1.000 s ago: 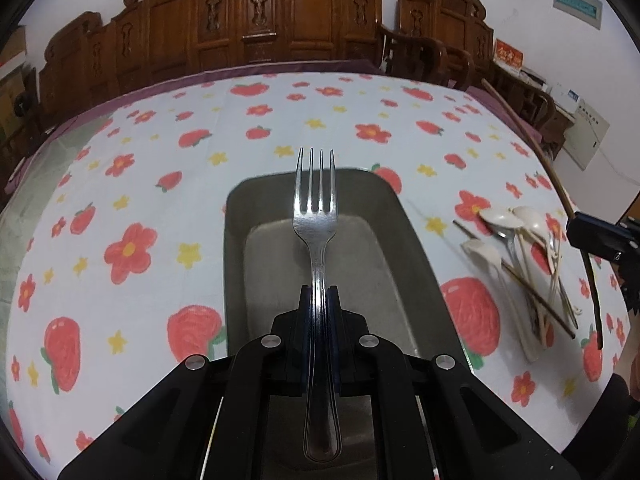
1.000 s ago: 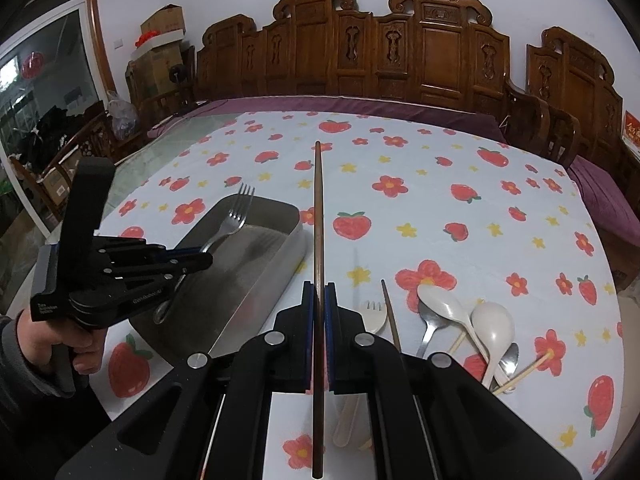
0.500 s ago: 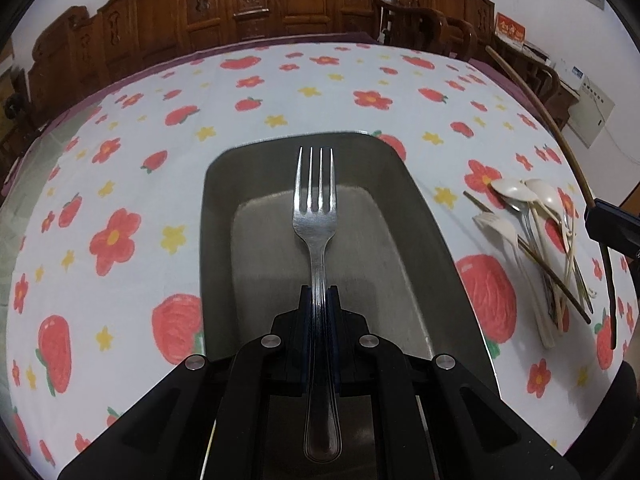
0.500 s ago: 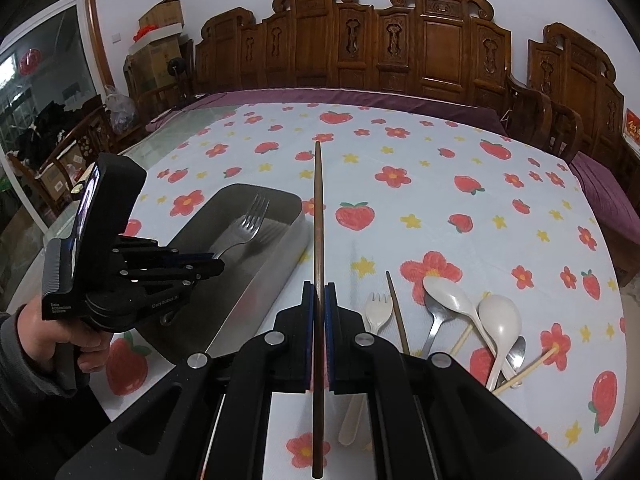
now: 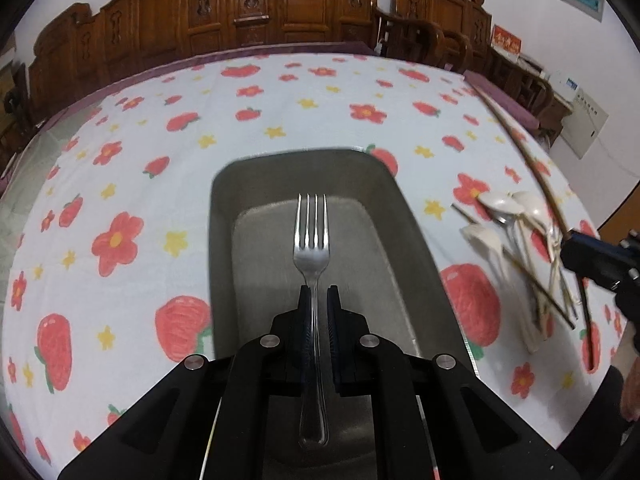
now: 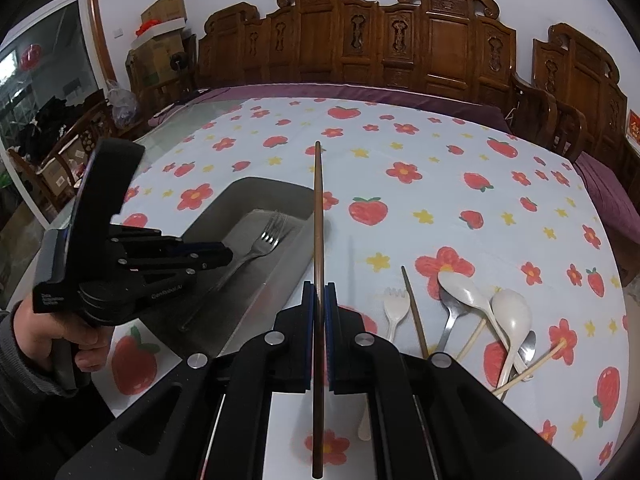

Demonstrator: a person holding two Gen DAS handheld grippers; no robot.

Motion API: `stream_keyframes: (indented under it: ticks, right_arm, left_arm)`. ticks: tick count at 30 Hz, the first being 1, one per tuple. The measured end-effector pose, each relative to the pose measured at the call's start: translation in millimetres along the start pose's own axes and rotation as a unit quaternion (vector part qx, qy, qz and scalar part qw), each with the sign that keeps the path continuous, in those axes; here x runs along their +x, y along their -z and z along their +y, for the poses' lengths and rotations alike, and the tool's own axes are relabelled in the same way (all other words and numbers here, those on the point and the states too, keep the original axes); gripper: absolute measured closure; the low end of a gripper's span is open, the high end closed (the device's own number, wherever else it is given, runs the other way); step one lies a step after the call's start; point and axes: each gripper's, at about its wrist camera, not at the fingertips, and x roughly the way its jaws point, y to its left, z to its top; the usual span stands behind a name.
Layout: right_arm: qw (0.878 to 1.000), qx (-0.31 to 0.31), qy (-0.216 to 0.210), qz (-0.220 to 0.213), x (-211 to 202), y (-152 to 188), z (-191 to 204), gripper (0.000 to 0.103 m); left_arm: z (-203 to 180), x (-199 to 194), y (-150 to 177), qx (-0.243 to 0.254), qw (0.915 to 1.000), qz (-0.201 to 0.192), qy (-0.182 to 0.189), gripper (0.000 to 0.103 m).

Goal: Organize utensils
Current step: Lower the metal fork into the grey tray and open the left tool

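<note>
Two utensils are clamped, one per gripper. The left gripper (image 5: 316, 294) is closed on the neck of a metal fork (image 5: 312, 240); tines point away, over the floor of the grey metal tray (image 5: 224, 240), and whether they touch it cannot be told. The fork's handle end runs back between the gripper's arms. The right gripper (image 6: 319, 292) is closed on a brown chopstick (image 6: 318, 208), held mid-length; its far tip hangs over the tablecloth beyond the tray's far right corner, and the near end reaches the bottom edge of the frame.

To the right of the tray lies the loose pile (image 6: 472, 320): a white plastic fork (image 6: 394, 304), a second brown chopstick (image 6: 414, 312), white spoons, metal spoons, pale chopsticks. They overlap, so the count is uncertain; in the left wrist view the pile is motion-blurred.

The flowered tablecloth (image 6: 440, 184) covers the table. A hand (image 6: 44, 332) and grey sleeve hold the left gripper's handle; the sleeve is cut off at the frame's edge.
</note>
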Motion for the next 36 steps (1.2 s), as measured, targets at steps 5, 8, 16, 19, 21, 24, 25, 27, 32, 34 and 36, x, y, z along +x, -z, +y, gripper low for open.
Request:
stream_keyframes:
  ticks: [5,8,16,19,21,24,25,27,32,34,36]
  right_arm:
    - [1.0,-0.001,-0.007,-0.005,-2.4,-2.8,10.8,0.097]
    - [1.0,-0.002,-0.012,-0.005,-1.4,-3.8,18.5,0.097]
    - [1.0,-0.008,-0.022,-0.004,3.7,-9.5,38.0,0.097]
    - [1.0,-0.009,-0.026,-0.003,6.1,-12.1,44.4,0.097]
    - [1.0,-0.01,-0.027,-0.002,9.0,-14.0,48.2,0.097]
    - [1.0,-0.007,-0.03,0.0,14.1,-17.0,53.7,0.097]
    - [1.0,-0.007,-0.03,0.0,16.6,-18.5,55.8,0.097]
    - [1.0,-0.004,-0.031,0.0,21.7,-22.3,59.6,0.097]
    - [0.999,0.011,-0.037,-0.002,37.9,-32.5,66.6,0.097]
    - [0.999,0.017,-0.04,-0.002,44.3,-35.6,69.0,0.097]
    - [0.999,0.023,-0.041,-0.001,51.5,-38.1,71.5,0.097]
  left_arm:
    - [5.1,-26.1,-3.2,-0.006,0.9994,-0.033,0.007,0.096]
    - [10.3,-38.6,-4.3,-0.007,0.9987,-0.049,0.008,0.096]
    - [27.4,-56.2,-7.0,-0.013,0.9972,-0.073,-0.008,0.096]
    - [36.0,-61.9,-8.7,-0.02,0.9964,-0.081,-0.015,0.096]
    - [39.8,-66.4,-8.8,-0.022,0.9957,-0.087,-0.021,0.096]
    - [45.7,-71.6,-9.9,-0.026,0.9948,-0.095,-0.027,0.096]
    - [48.6,-73.6,-10.4,-0.029,0.9943,-0.098,-0.03,0.096]
    - [54.1,-76.0,-10.7,-0.034,0.9937,-0.101,-0.032,0.096]
    - [68.8,-81.5,-12.2,-0.051,0.9918,-0.11,-0.041,0.096]
    - [76.4,-83.9,-12.6,-0.062,0.9908,-0.113,-0.041,0.096]
    - [83.7,-84.9,-13.0,-0.073,0.9897,-0.115,-0.044,0.087]
